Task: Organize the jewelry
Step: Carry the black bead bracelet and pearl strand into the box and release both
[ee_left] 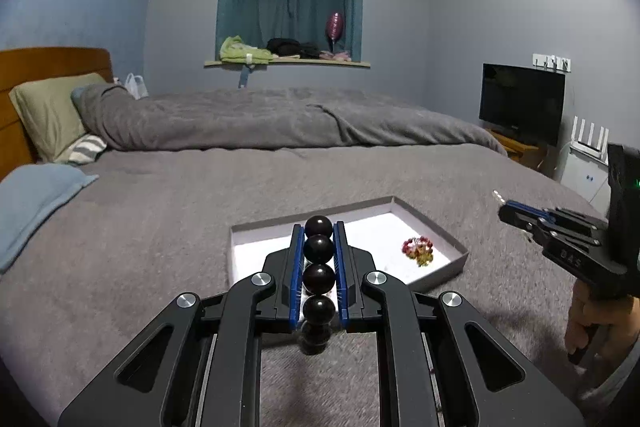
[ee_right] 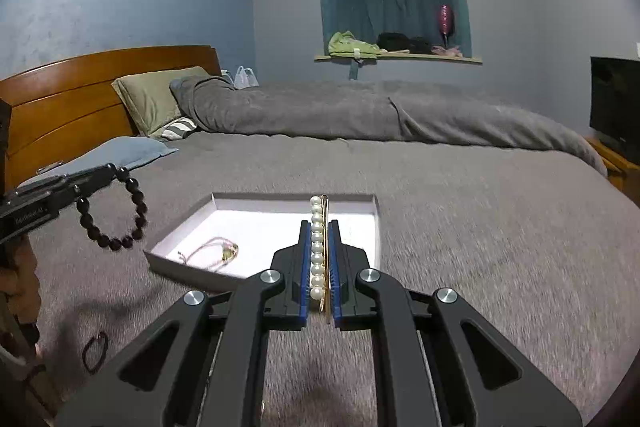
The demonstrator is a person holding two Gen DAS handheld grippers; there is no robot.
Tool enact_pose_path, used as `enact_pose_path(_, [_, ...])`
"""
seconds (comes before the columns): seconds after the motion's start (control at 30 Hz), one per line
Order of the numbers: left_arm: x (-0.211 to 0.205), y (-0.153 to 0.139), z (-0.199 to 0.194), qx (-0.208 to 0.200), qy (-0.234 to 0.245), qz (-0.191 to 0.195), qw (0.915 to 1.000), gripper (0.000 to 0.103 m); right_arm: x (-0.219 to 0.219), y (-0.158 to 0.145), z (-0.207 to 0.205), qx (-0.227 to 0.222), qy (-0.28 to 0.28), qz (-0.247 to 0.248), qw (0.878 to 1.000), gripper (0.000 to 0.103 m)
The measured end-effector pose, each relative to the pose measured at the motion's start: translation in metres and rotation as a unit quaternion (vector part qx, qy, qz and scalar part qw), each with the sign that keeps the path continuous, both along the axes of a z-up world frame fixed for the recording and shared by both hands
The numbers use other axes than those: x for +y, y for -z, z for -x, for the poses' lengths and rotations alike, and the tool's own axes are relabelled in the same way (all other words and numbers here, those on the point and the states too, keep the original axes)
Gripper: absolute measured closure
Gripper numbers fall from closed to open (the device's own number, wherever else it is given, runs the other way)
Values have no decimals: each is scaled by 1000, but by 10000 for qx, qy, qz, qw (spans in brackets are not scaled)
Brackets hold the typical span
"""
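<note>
The left gripper (ee_left: 319,259) clamps a dark bead bracelet (ee_left: 319,259) and the right gripper (ee_right: 320,263) pinches a pearl hairpin (ee_right: 319,247), both above the shallow tray (ee_right: 360,203). Released early, either piece may land on the grey blanket (ee_right: 480,227) beside the tray, or tangle with the pink cord bracelet (ee_right: 216,253) inside it.

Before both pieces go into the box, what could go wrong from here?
1. The dark round-bead bracelet hangs loose from the left gripper and may snag the shallow white-lined box rim.
2. The thin pearl and gold hair clip, pinched edge-on in the right gripper, could slip out.
3. Either piece may land on the pink cord necklace and tangle.
</note>
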State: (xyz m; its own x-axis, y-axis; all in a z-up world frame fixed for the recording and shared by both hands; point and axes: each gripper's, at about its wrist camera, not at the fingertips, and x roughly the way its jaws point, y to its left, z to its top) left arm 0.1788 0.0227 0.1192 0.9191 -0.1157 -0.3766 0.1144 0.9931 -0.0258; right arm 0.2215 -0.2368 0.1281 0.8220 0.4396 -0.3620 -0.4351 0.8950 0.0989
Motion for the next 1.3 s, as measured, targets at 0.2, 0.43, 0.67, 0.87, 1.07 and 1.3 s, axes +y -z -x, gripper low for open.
enact_pose_path(0.2, [-6, 11, -27, 186, 58, 20, 9998, 88, 16, 0, -33, 203, -141, 9, 9997, 95])
enact_pose_path(0.43, [-4, 20, -70, 359, 35, 175, 9992, 88, 41, 13, -79, 670, -354, 42, 9971, 95])
enact_pose_path(0.67, [-3, 43, -106, 744, -33, 76, 9972, 88, 68, 39, -108, 1180, -488, 409, 9910, 95])
enact_pose_path(0.87, [2, 70, -121, 1292, -85, 56, 9916, 88, 75, 60, -118, 1541, -539, 643, 9845, 95])
enact_pose_path(1.07, [8, 80, -128, 1618, -97, 70, 9867, 88, 76, 68, -122, 1719, -581, 693, 9810, 94])
enact_pose_path(1.3, [15, 79, -124, 1578, -138, 173, 9872, 54, 70, 62, -114, 1554, -566, 560, 9846, 64])
